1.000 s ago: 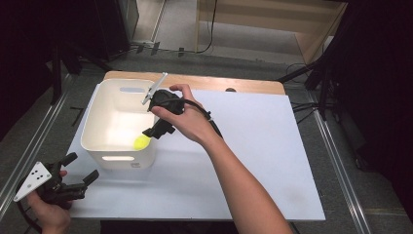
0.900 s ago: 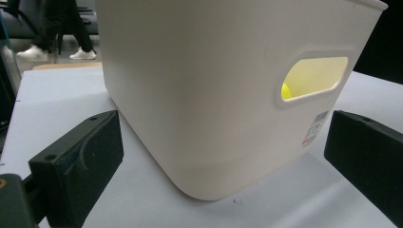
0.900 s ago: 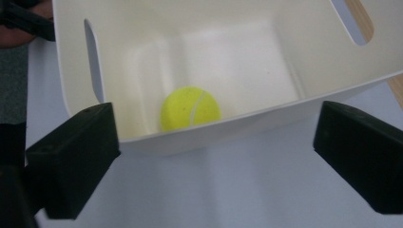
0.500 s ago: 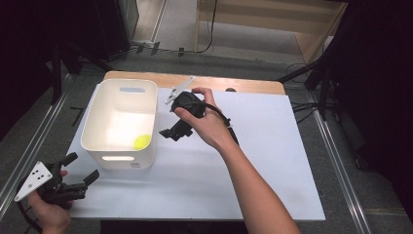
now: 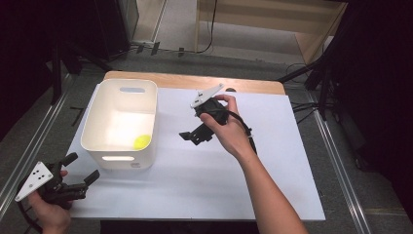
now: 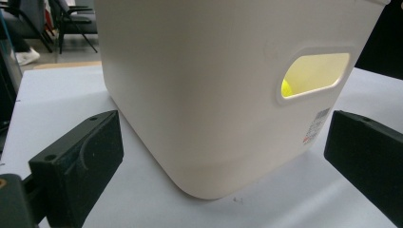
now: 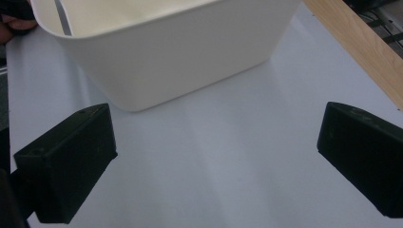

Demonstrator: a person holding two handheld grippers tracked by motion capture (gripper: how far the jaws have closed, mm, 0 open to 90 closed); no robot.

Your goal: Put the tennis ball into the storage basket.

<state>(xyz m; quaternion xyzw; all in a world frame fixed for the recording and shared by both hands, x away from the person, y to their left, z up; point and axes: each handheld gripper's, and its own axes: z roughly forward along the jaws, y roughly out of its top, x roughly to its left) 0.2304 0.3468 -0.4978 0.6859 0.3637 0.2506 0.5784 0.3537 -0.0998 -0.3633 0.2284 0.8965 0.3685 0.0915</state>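
Already we have the yellow ball lying inside the white bin, and our right gripper hangs wide open and empty beside it, our left gripper likewise open, leaving little undone.

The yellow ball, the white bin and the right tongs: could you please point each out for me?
yellow ball (image 5: 142,142), high view, its top.
white bin (image 5: 91,126), high view, left rim.
right tongs (image 5: 194,138), high view, between the tips.
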